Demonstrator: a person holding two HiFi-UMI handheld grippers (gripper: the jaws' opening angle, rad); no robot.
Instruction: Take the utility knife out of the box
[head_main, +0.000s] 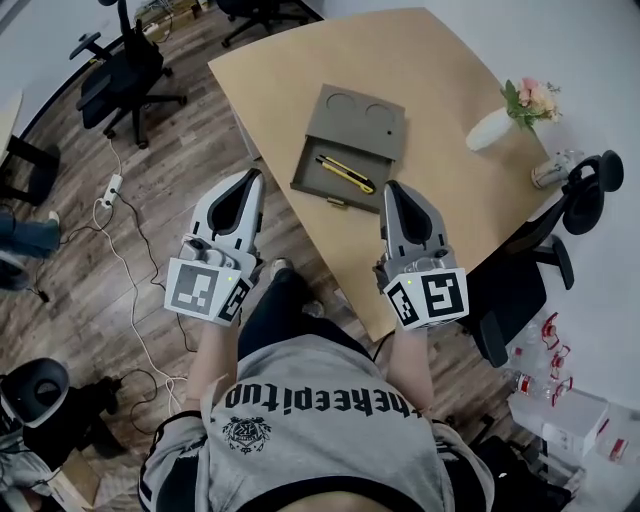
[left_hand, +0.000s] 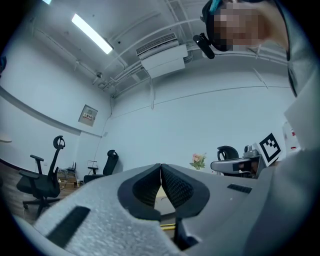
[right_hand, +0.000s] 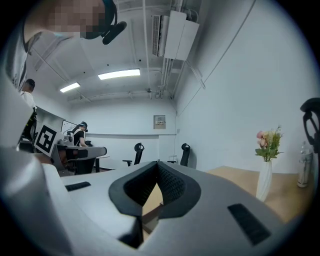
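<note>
Tabletop edge passes under the right gripper, jaws pressed together, empty. Left gripper, jaws likewise closed, hangs beyond it over wooden floor. Utility knife lies in the open box, just left of the right jaws.

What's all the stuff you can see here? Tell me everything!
table: one, tan, middle of the room
box: one, grey-brown, on the table, open
knife: one, yellow and black, lying in the open box
vase: one, white, holding pink flowers, right side of the table
chairs: at least three, black, around the table
power strip: one, white, on the floor at left
left gripper: one, grey, shut, empty, over the floor
right gripper: one, grey, shut, empty, by the box
</note>
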